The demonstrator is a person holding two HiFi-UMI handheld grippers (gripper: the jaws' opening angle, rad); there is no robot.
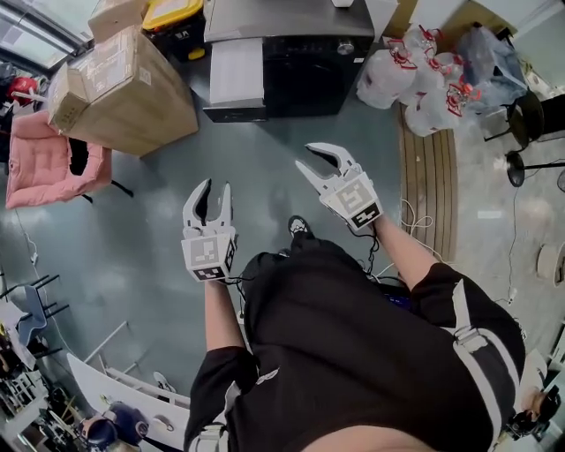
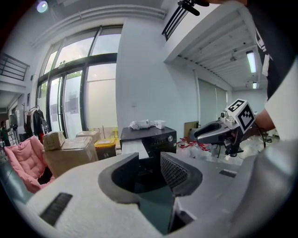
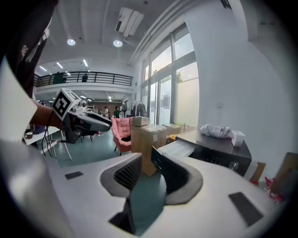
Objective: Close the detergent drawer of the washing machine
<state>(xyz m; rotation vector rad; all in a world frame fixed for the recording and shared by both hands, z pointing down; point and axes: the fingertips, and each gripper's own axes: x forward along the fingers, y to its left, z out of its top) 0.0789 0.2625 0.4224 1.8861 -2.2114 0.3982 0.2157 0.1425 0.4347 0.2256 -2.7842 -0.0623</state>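
The black washing machine stands at the far side of the floor, some way ahead of both grippers. Its pale detergent drawer sticks out from the front at the machine's left. The left gripper and the right gripper are held side by side in the air, both open with nothing between the jaws. In the left gripper view the machine and drawer lie beyond the gripper. In the right gripper view the gripper points left of the machine and its drawer.
Cardboard boxes and a pink chair stand left of the machine, with a yellow-lidded bin behind them. White plastic bags lie to its right, beside a wooden strip on the floor.
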